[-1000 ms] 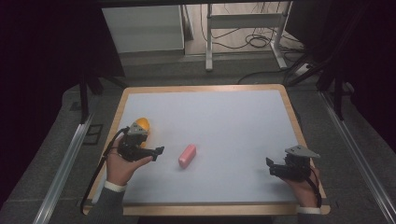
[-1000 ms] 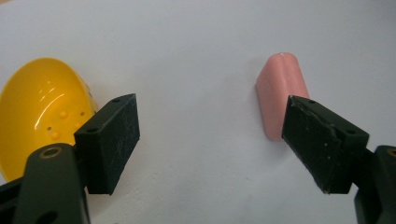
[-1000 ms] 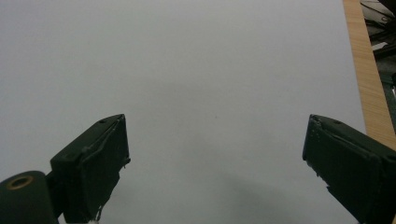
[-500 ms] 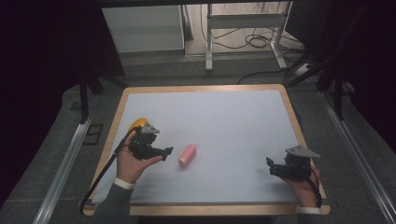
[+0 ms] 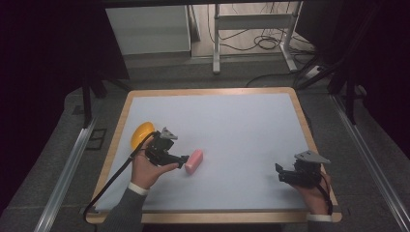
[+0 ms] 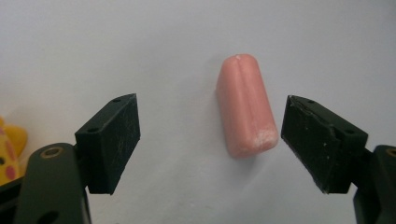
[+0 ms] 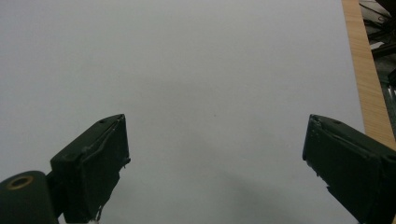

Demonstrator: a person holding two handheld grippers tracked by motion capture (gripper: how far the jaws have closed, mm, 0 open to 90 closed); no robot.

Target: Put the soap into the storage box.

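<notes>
A: Overhead, how far along is the pickup?

B: Barely begun, by my reading. From the high view, the left claw (image 5: 183, 160) sits just short of the pink block (image 5: 194, 161), which lies flat on the white table (image 5: 241, 125), ungrasped; a yellow toy (image 5: 140, 134) rests behind the hand. The right claw (image 5: 280, 174) waits well apart.

A: And along the left gripper view?

B: Jaws spread wide, the pink block (image 6: 244, 112) just ahead, nearer the right jaw, touching neither. Closing and lifting remain.

A: The right gripper view?

B: Jaws wide apart over bare table (image 7: 210, 84), holding nothing.
</notes>
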